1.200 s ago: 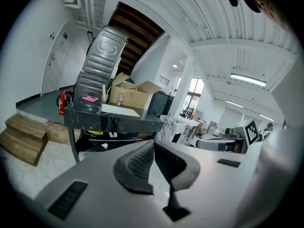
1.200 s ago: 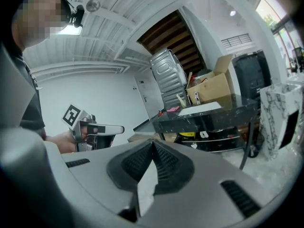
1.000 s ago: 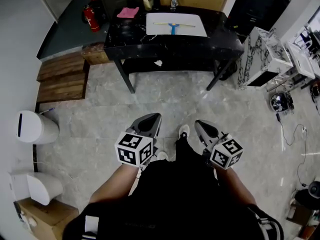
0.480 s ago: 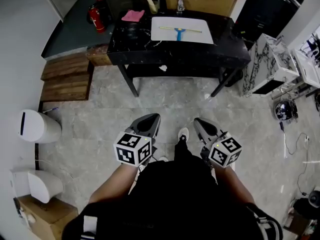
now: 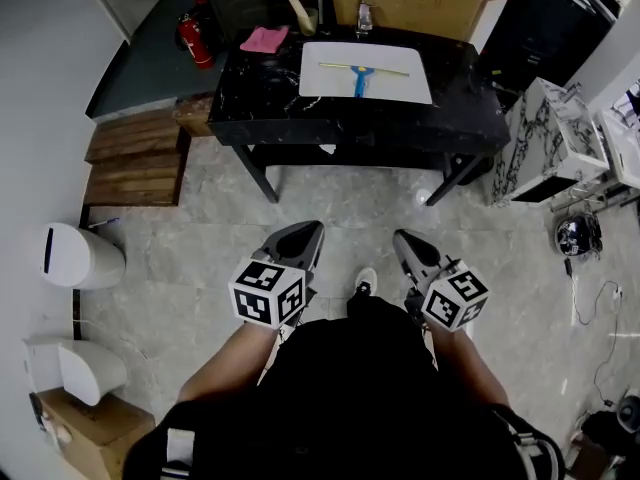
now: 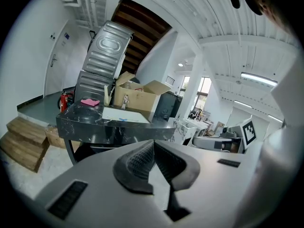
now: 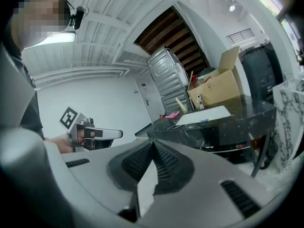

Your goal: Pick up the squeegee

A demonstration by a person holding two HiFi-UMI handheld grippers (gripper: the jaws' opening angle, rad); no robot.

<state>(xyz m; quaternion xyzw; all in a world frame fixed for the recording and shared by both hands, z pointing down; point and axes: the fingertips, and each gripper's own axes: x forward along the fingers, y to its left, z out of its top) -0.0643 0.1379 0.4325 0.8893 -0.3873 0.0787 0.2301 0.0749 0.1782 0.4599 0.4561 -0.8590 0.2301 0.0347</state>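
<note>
Squeegee lies on white sheet (black table) — pink cloth nearby.

Box cropped by the top edge, the upright item before it too small to identify, squeegee reduced to a thin blue-handled sliver, and corner box cut off lower left.

The squeegee has a blue handle and a pale yellow blade; the sheet under it is white. The table is black with thin white veining. Cloth pink, fire extinguisher red, cardboard box brown. The left gripper and right gripper are grey, with black-and-white square markers.
</note>
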